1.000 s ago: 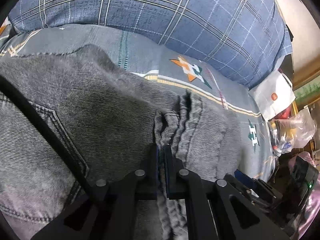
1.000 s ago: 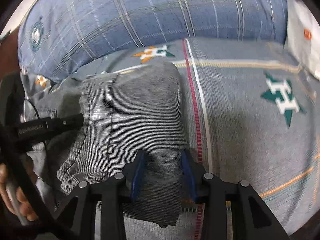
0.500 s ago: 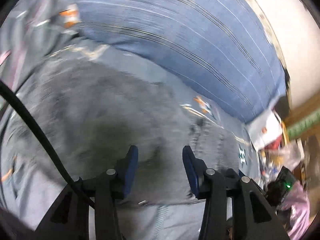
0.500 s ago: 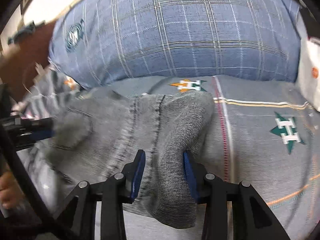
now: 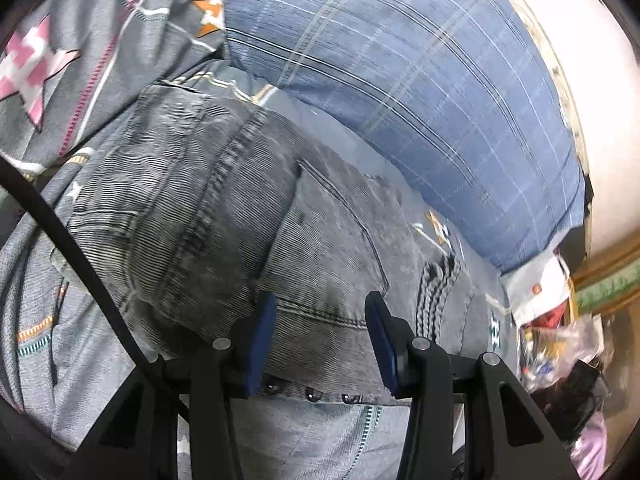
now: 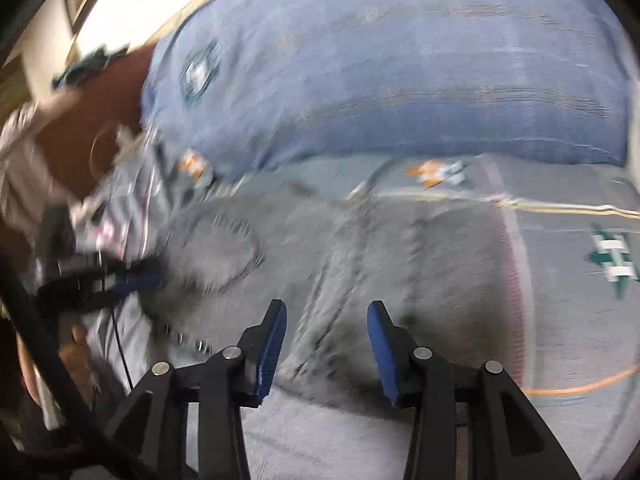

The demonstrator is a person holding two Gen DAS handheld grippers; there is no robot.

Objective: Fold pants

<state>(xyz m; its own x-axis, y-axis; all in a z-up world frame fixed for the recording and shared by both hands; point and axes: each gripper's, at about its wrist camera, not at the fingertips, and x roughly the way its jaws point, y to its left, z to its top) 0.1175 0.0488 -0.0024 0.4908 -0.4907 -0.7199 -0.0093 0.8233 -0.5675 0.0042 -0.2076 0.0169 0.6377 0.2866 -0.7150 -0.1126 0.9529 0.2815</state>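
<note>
Hovering over ribbed grey pants (image 5: 208, 216) on the patterned bed (image 5: 44, 344), your left gripper (image 5: 320, 332) and right gripper (image 6: 327, 342) hold fingers spread, the right's opening wider, empty.

Grey bedsheet (image 5: 100, 360) with star motifs and thin stripes, spread over the bed. Large blue plaid pillow (image 5: 400, 92) along the far side. Pale wall (image 5: 592, 80) beyond, brightly lit. White bag (image 5: 536, 292) and cluttered plastic packets (image 5: 560, 344) at right. Brown wooden headboard (image 6: 76, 140) at far left, blurred.
</note>
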